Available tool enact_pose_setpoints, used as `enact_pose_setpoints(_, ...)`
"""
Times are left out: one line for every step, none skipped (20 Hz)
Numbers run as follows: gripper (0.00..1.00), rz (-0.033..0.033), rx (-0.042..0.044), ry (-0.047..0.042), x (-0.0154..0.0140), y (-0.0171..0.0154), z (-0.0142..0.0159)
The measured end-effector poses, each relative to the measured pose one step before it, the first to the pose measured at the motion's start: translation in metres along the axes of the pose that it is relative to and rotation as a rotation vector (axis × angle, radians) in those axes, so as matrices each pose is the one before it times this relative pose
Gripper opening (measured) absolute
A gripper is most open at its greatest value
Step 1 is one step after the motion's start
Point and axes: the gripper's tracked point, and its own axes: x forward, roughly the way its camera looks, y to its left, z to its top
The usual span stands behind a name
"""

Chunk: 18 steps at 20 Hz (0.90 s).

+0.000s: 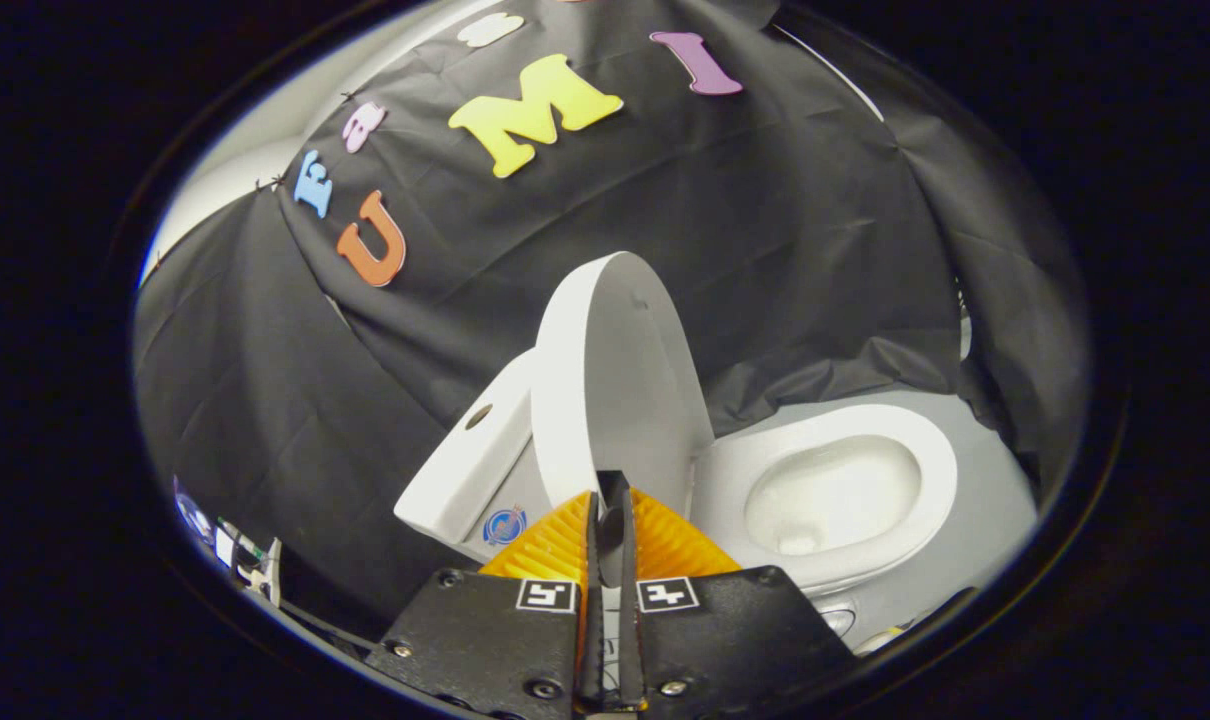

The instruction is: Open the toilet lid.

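Gripper view looks along the two fingers of the gripper (613, 500), which are drawn together with only a thin dark slit between them, nothing visibly clamped in it. Just ahead of the fingertips stands the toilet lid (615, 380), raised to near upright; whether the tips touch its lower edge cannot be told, since the fingers cover that part. The lid's long axis runs up and away from the fingers, tilted a little off vertical, its broad inner face turned toward the open bowl. To the right of the fingers and slightly beyond them lies the toilet seat (925, 440), a ring around the bowl (830, 495), with its near rim cut off behind the gripper body. To the left, behind the lid, the tank (470, 470) leans away, its base hidden. Beyond everything hangs the black cloth wall (765, 230).
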Motion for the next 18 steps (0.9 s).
enact_pose_setpoints(0.09,0.00207,-0.00597,0.00174,0.00146,0.00316,0.00010)
enact_pose_setpoints(0.09,0.00209,-0.00206,0.00159,0.00117,0.00394,-0.00170)
enact_pose_setpoints(0.09,0.00096,-0.00587,0.00262,0.00170,0.00274,-0.00142)
enact_pose_setpoints(0.09,-0.00062,-0.01560,0.00140,0.00091,0.00296,-0.00151)
enact_pose_setpoints(0.09,-0.00203,-0.00596,0.00070,0.00178,0.00363,-0.00046)
enact_pose_setpoints(0.09,-0.00235,-0.00252,0.00112,0.00228,0.00269,-0.00029)
enact_pose_setpoints(0.09,0.00093,-0.00153,0.00197,0.00155,0.00343,-0.00048)
enact_pose_setpoints(0.09,0.00062,-0.01113,0.00045,0.00132,0.00400,-0.00130)
enact_pose_setpoints(0.09,0.00014,-0.00973,0.00199,0.00227,0.00399,-0.00100)
enact_pose_setpoints(0.09,-0.00080,-0.01388,0.00112,0.00280,0.00471,-0.00118)
enact_pose_setpoints(0.09,-0.00247,-0.00882,0.00101,0.00159,0.00399,-0.00106)
enact_pose_setpoints(0.09,-0.00232,-0.01397,0.00109,0.00220,0.00328,-0.00143)
enact_pose_setpoints(0.09,-0.00326,-0.01172,0.00106,0.00193,0.00388,-0.00070)
enact_pose_setpoints(0.09,-0.00282,-0.01186,0.00221,0.00160,0.00341,-0.00137)
enact_pose_setpoints(0.09,-0.00128,-0.01047,0.00156,0.00235,0.00482,-0.00101)
enact_pose_setpoints(0.09,-0.00028,-0.00958,0.00297,0.00198,0.00444,-0.00167)
enact_pose_setpoints(0.09,-0.00168,-0.00979,0.00086,0.00206,0.00314,-0.00073)
enact_pose_setpoints(0.09,-0.00195,-0.01022,0.00116,0.00206,0.00233,-0.00127)
